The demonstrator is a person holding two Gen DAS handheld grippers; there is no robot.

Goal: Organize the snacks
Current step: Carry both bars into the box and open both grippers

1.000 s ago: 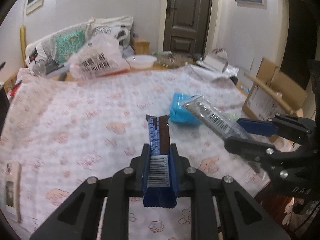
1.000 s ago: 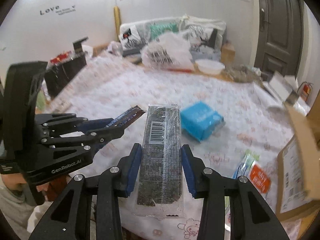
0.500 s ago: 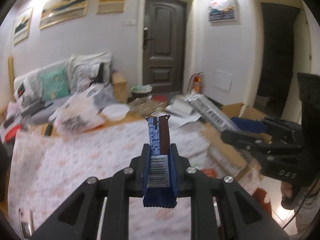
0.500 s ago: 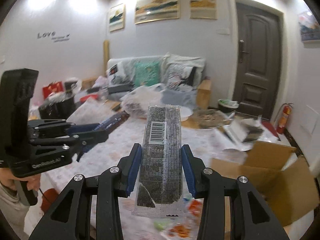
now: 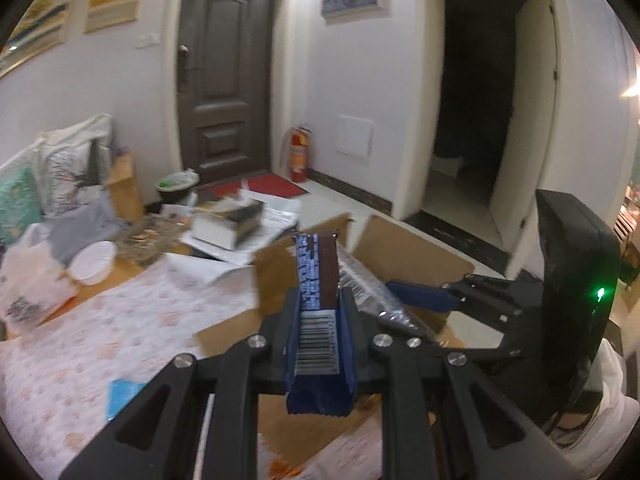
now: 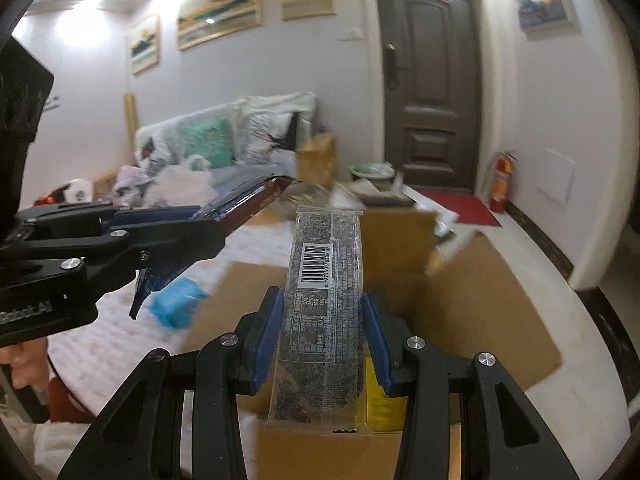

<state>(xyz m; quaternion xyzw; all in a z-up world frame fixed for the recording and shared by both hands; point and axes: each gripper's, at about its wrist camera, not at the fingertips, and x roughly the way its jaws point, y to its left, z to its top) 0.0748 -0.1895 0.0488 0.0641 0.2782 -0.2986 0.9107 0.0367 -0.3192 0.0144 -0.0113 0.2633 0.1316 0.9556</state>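
Now, left claw: I am holding the left gripper [image 5: 320,320] clamped tight on a blue and brown snack bar [image 5: 318,280], its jaws pressing both long sides.
Bar in the claw: it is standing lengthwise between the fingers, barcode end facing my camera, crimped tail hanging out behind the pads, far end sticking out well past the tips.
Right claw: I am keeping the right gripper [image 6: 324,320] pinched on a long clear seaweed pack [image 6: 326,300], blue pads squeezing its two edges.
Pack in the claw: it is lying flat along the fingers, barcode up, its far end reaching beyond the tips and its near end trailing below the pads.
Under the claws: an open cardboard box [image 6: 480,300] is sitting below and ahead of the right gripper, flaps spread; something yellow is showing inside, too hidden for me to name.
Neighbours: in the left view the right gripper [image 5: 416,298] is showing just to the right of the bar, over the box [image 5: 412,248]; in the right view the left gripper [image 6: 200,228] is crossing the left side with the bar [image 6: 248,204] angled upward.
Table: the patterned cloth [image 5: 120,320] is lying to the left, with a blue packet [image 6: 176,304] on it.
Changing since a second ago: both claws are swinging away from the middle of the table toward the box, and the door and floor are filling the view where the cloth did; both grips are staying unchanged.
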